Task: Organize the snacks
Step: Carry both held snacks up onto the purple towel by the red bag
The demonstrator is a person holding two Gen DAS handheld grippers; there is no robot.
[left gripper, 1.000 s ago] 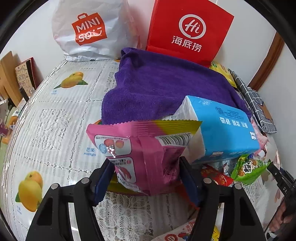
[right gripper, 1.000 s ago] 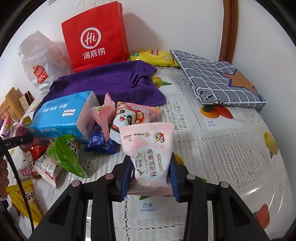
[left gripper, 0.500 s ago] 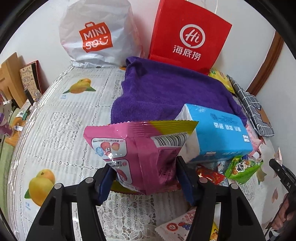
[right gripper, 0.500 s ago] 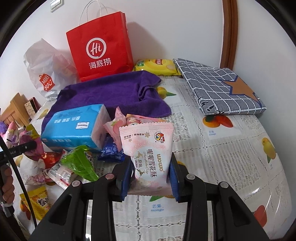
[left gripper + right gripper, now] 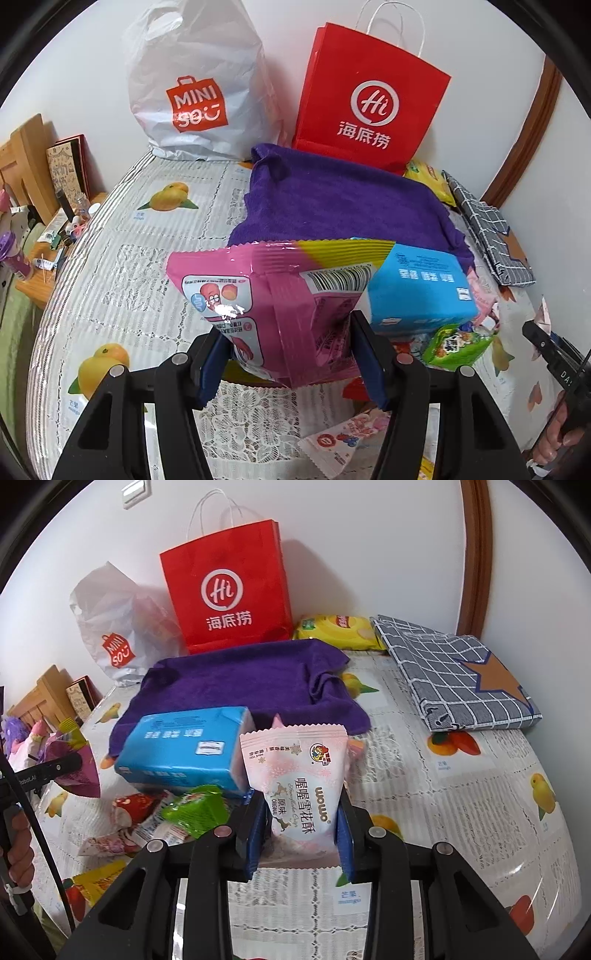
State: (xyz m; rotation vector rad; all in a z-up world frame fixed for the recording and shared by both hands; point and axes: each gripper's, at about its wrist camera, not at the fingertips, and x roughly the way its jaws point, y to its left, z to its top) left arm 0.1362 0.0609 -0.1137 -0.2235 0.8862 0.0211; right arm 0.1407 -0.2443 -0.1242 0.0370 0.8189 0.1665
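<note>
A home room, table [image 5: 461, 786] under fruit-print plastic and lace cloth against a white wall, shopping bags [image 5: 369, 103], purple towel [image 5: 340, 199], snack packets [image 5: 166, 812], cluttered wooden side shelf [image 5: 33, 266]

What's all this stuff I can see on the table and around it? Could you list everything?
pink snack bag: one, pink and yellow, in left gripper
pale pink snack pack: one, in right gripper
tissue pack: one, blue, mid-table
towel: one, purple, behind tissues
paper bag: one, red, by wall
plastic bag: one, white, by wall
green packet: one, in loose snack pile
checked cloth: one, grey, far right
left gripper: black, shut
right gripper: black, shut
</note>
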